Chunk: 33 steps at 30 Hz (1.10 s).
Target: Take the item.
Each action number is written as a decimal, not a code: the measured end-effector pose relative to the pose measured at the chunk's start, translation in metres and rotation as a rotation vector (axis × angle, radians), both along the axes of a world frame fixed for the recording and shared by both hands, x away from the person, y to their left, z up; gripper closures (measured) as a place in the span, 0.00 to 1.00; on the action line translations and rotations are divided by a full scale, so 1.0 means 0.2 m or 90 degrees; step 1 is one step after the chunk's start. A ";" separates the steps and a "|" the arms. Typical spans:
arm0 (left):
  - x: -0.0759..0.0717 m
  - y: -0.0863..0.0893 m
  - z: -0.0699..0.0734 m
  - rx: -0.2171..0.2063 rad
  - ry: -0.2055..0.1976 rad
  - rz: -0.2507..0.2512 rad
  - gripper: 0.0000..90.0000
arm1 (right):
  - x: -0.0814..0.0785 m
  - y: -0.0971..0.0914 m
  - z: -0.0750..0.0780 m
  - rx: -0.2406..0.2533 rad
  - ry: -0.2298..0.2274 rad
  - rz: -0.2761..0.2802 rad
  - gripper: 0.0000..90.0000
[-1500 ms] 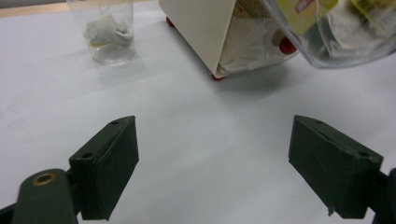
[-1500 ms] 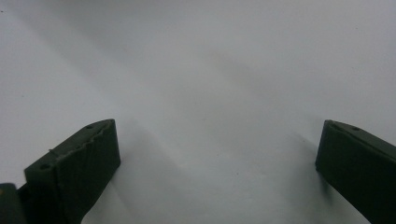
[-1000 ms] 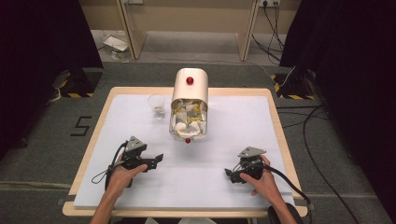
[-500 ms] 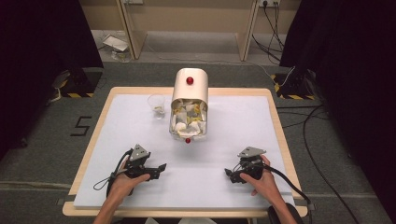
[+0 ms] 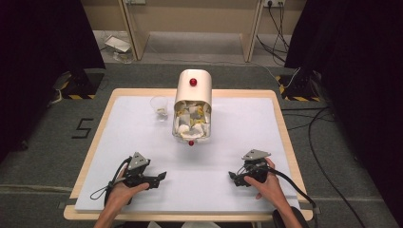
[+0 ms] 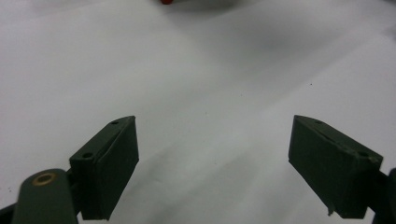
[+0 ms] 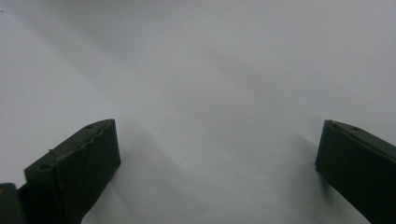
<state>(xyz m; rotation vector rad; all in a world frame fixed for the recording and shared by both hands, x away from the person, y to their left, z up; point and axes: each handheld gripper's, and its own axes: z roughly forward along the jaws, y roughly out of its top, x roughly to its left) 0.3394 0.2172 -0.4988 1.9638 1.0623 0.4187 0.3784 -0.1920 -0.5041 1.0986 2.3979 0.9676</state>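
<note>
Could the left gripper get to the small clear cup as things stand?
Probably yes: the left gripper is open and nothing lies on the white mat between it and the clear cup, which stands apart from the cream container.

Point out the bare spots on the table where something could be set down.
Free: the mat right of the bin, the strip between the left gripper and right gripper, and the left edge below the cup. Crowded: the back centre, where cup and bin sit close.
</note>
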 end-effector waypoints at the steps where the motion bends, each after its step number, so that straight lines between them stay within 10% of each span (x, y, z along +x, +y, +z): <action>1: -0.01 0.00 0.00 -0.001 0.000 0.000 0.17 | 0.00 0.00 0.00 0.000 -0.001 0.000 0.00; 33: -0.19 0.08 -0.05 0.013 -0.017 0.043 0.17 | 0.00 0.00 0.00 0.000 0.000 -0.001 0.00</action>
